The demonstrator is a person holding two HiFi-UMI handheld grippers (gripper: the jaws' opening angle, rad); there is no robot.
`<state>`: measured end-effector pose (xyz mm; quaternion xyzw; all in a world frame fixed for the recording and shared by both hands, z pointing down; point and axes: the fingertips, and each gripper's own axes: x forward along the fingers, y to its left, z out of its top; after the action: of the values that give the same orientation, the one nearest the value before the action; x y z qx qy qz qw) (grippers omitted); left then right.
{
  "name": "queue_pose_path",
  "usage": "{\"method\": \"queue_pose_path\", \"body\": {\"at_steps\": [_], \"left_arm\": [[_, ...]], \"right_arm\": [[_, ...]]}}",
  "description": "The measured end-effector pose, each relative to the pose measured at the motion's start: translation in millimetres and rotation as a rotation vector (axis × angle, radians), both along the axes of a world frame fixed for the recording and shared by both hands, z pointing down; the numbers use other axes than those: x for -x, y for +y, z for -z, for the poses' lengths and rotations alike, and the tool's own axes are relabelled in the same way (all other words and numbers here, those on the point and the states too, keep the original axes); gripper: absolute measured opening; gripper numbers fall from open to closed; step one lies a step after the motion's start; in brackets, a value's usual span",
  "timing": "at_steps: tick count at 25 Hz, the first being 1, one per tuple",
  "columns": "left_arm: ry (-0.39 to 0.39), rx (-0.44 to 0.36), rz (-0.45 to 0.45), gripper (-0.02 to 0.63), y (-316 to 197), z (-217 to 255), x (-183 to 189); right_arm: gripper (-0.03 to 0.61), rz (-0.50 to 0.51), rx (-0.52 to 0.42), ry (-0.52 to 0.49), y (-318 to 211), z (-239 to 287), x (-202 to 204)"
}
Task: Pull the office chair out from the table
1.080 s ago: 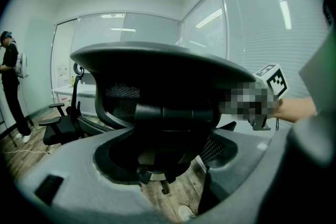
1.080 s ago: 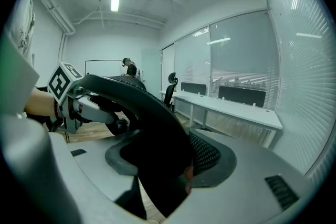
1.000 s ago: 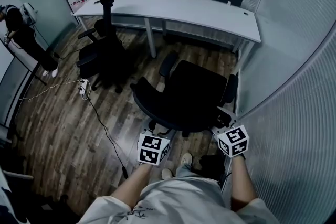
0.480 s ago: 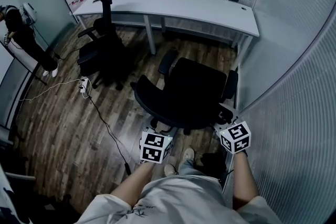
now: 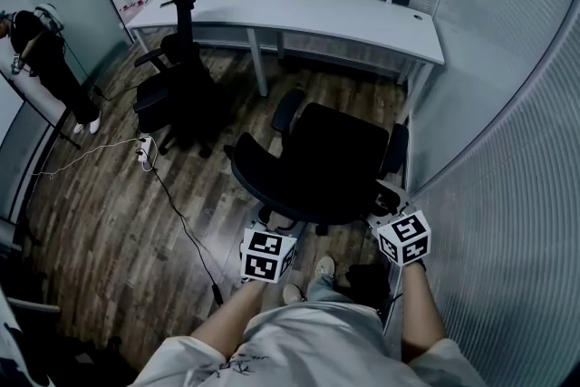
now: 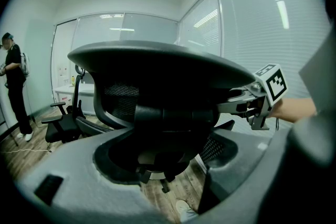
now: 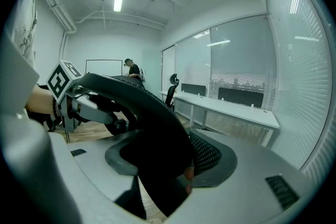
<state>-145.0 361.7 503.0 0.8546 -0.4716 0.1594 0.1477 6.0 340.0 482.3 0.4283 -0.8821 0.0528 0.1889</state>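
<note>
The black office chair (image 5: pixel 335 163) stands on the wood floor a short way out from the white table (image 5: pixel 362 14), its back turned to me. My left gripper (image 5: pixel 272 236) grips the left end of the backrest's top edge, and my right gripper (image 5: pixel 388 213) grips the right end. In the left gripper view the backrest (image 6: pixel 157 71) fills the space between the grey jaws of my left gripper (image 6: pixel 163 152), with the right gripper (image 6: pixel 252 105) on the rim beyond. The right gripper view shows the rim (image 7: pixel 152 113) pinched in my right gripper (image 7: pixel 168 165).
A second black chair (image 5: pixel 177 95) stands at the table's left end. A person (image 5: pixel 45 59) stands by the left wall. A power strip with cables (image 5: pixel 143 154) lies on the floor. Glass walls with blinds (image 5: pixel 507 149) close the right side. My shoes (image 5: pixel 308 278) are just behind the chair.
The chair has come slightly farther from the table since a second ago. Both grippers keep their hold on the backrest; little has moved in the last half second.
</note>
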Motion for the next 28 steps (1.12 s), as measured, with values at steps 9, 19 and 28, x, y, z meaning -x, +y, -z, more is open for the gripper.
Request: {"method": "queue_pose_path", "body": {"at_steps": [9,19,28], "left_arm": [[0.025,0.000,-0.010,0.334,-4.3,2.7,-1.4],[0.044,-0.013,-0.039,0.365,0.9,6.6,4.5],[0.061,-0.023,-0.010,0.364,19.8,9.5,24.9]], "right_arm": [[0.216,-0.038,-0.028,0.002,-5.4,3.9,0.8],[0.224,-0.123,-0.034,-0.035,7.5,10.0,-8.5],[0.222,-0.167,-0.038,-0.045,33.1,10.7,-5.5]]}}
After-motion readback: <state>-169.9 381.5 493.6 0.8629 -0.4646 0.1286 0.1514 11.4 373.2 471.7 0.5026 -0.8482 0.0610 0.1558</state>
